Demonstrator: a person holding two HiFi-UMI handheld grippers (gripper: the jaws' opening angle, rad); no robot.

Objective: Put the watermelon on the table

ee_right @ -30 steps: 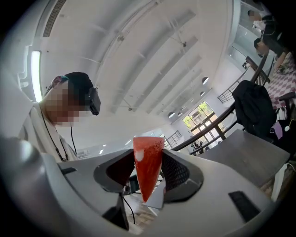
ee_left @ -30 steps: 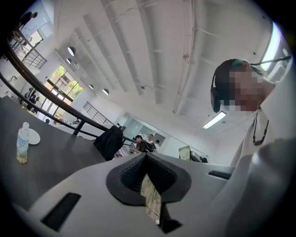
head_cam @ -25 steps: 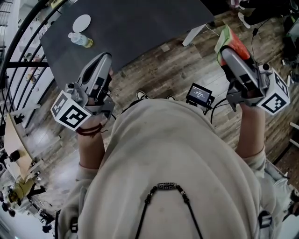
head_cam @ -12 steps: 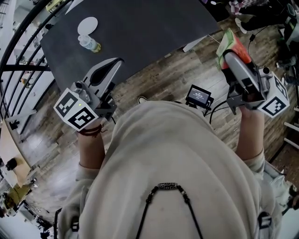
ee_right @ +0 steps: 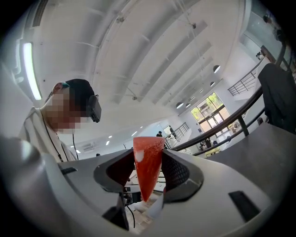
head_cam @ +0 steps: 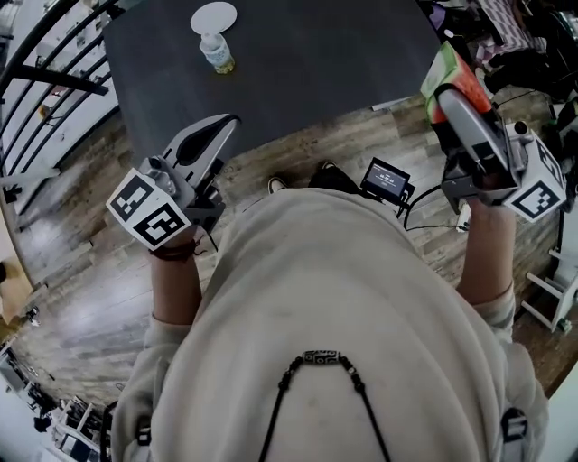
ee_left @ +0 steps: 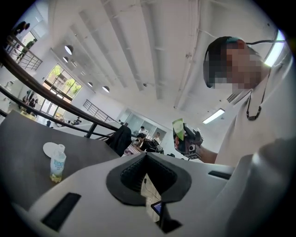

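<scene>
A red watermelon slice with a green rind is pinched upright in my right gripper, held over the wooden floor just off the dark grey table's right front corner. The right gripper view shows the slice squeezed between both pads, with the table off to the right. My left gripper is shut with nothing in it, its tips at the table's near edge. In the left gripper view its jaws meet, and the right gripper with the slice shows beyond.
A small plastic bottle and a white disc stand at the table's far left; both show in the left gripper view, bottle and disc. A black screen device with cables hangs at my chest. A dark railing runs along the left.
The table has slid right and nearer in view, so both grippers have closed in on it. The left gripper's tips now reach its near edge. The slice stays gripped.
</scene>
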